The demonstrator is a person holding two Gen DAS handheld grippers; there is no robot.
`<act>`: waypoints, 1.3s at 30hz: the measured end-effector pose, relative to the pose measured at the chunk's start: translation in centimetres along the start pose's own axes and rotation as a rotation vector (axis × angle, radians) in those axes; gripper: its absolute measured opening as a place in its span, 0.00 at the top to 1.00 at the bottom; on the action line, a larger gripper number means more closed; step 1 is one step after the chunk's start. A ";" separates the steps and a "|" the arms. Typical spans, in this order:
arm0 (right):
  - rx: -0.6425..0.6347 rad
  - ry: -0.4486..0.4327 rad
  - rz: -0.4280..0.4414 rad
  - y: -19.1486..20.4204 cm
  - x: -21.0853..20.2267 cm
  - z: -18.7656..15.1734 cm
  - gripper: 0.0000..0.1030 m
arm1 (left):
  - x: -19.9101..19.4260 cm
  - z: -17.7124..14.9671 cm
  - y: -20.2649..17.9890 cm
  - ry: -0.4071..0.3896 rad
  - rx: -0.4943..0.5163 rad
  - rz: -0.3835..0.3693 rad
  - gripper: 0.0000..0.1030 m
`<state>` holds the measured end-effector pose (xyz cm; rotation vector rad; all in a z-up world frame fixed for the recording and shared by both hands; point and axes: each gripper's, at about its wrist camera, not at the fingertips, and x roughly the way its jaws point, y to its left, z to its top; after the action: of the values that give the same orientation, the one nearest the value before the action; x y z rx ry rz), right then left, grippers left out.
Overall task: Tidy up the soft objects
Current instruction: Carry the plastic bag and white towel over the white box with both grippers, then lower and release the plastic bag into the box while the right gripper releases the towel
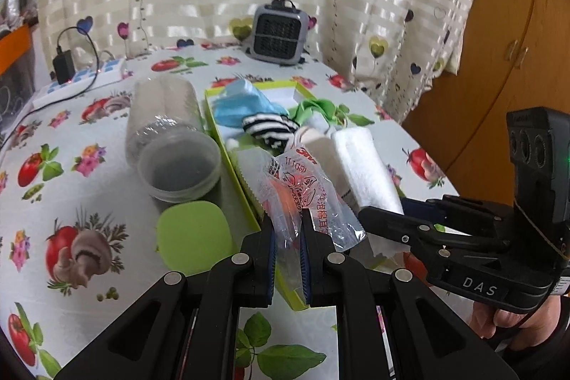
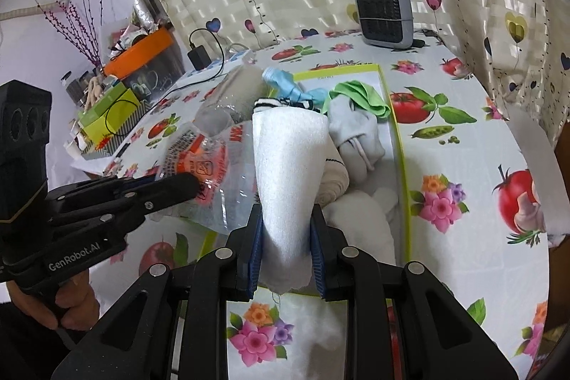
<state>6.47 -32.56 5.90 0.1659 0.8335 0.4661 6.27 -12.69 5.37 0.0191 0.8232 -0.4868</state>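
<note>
My left gripper [image 1: 286, 219] is shut on a clear plastic packet of orange earplugs [image 1: 302, 191], held over the near end of a green-rimmed box [image 1: 228, 148]. In the right wrist view, my right gripper [image 2: 286, 219] is shut on a white foam roll [image 2: 288, 166] above the same box [image 2: 400, 166]. The two grippers are side by side, the packet [image 2: 206, 166] just left of the roll. Inside the box lie a striped sock [image 1: 270, 129], a blue cloth [image 1: 238, 105], a green cloth [image 2: 359, 97] and grey socks [image 2: 352, 130].
A clear jar [image 1: 167, 130] lies on its side left of the box, with a green lid [image 1: 194, 234] in front of it. A small grey heater [image 1: 279, 31] and a power strip [image 1: 82, 77] stand at the table's back. A wooden cabinet [image 1: 498, 41] is to the right.
</note>
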 end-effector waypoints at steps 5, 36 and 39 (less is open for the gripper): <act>-0.042 0.005 -0.036 0.2 0.0 -0.4 0.71 | 1.1 -0.3 -0.4 0.033 0.019 -0.011 0.89; -0.056 -0.025 -0.074 -0.1 -1.0 -1.2 0.90 | 3.4 -1.0 -1.3 0.109 0.053 -0.078 0.81; -0.064 -0.014 -0.082 0.1 -0.8 -1.3 0.90 | 3.3 -1.0 -1.0 0.109 0.043 -0.064 0.78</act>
<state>5.01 -32.89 5.66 0.0758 0.8072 0.4136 7.04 -14.72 2.56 0.0599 0.9218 -0.5679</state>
